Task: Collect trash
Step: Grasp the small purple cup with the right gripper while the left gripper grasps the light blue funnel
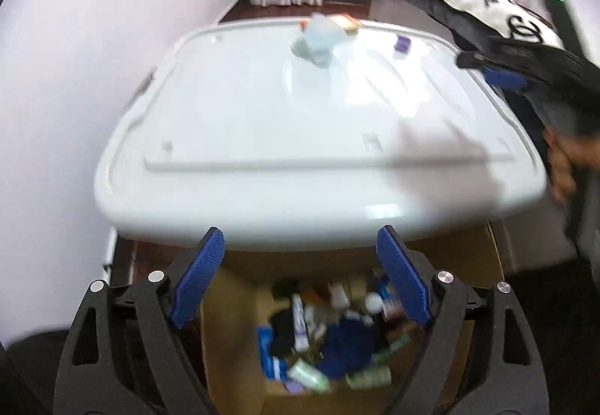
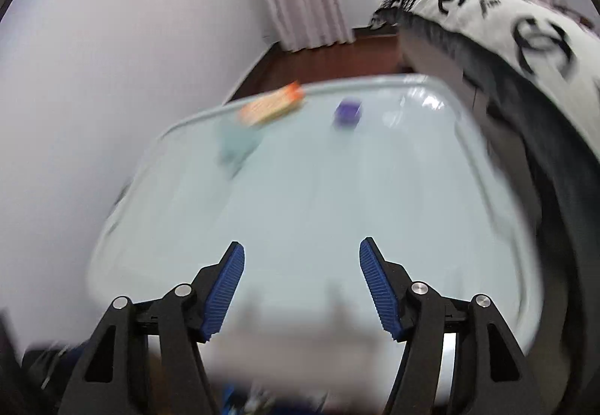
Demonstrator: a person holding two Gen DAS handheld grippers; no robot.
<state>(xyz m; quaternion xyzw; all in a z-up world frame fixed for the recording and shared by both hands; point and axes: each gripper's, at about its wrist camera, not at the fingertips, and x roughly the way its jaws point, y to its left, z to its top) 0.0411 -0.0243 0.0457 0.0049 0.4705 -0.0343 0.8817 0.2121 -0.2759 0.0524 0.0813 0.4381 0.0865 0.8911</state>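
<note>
Filling the room, white table (image 1: 262, 137) beside wall (image 1: 56, 77).

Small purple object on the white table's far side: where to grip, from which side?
Blur hides the small purple object's exact shape; it looks short and squat, standing apart from the orange packet. Probably come from the near side with the open right gripper, fingers straddling its sides low down.

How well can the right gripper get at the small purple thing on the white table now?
Probably yes. The right gripper is open and empty, and only bare white table lies between it and the purple thing near the far edge.
</note>
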